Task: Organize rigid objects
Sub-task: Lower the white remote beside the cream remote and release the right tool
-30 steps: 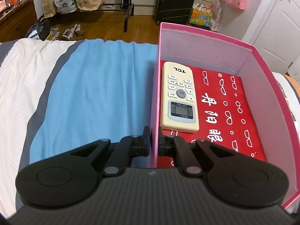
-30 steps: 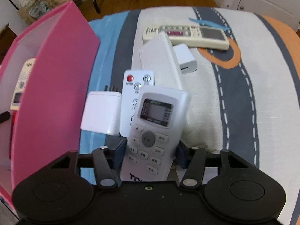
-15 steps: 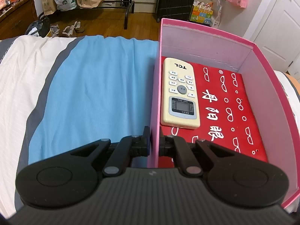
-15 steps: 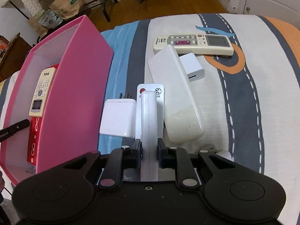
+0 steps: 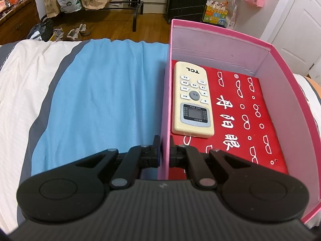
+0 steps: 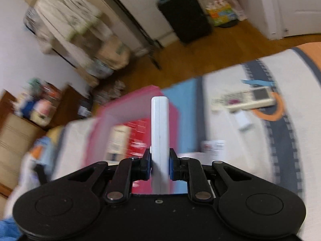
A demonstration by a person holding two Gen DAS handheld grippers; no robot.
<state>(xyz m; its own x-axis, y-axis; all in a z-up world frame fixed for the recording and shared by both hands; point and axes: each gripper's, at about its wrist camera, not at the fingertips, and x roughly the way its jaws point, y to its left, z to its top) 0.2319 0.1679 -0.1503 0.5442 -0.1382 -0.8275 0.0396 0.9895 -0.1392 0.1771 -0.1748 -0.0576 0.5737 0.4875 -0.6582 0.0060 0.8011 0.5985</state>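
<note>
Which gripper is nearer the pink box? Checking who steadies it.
Left. The left gripper clamps the pink box wall; the right gripper holds a white remote apart from it.

Motion blur smears the right wrist view: the pink box (image 6: pixel 128 116), the remote inside it and the long remote (image 6: pixel 246 100) beyond cannot be read.

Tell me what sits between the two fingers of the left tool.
In the left wrist view, the near left wall of the pink box stands between the fingers of the left tool, clamped by them. Nothing else is there.
</note>
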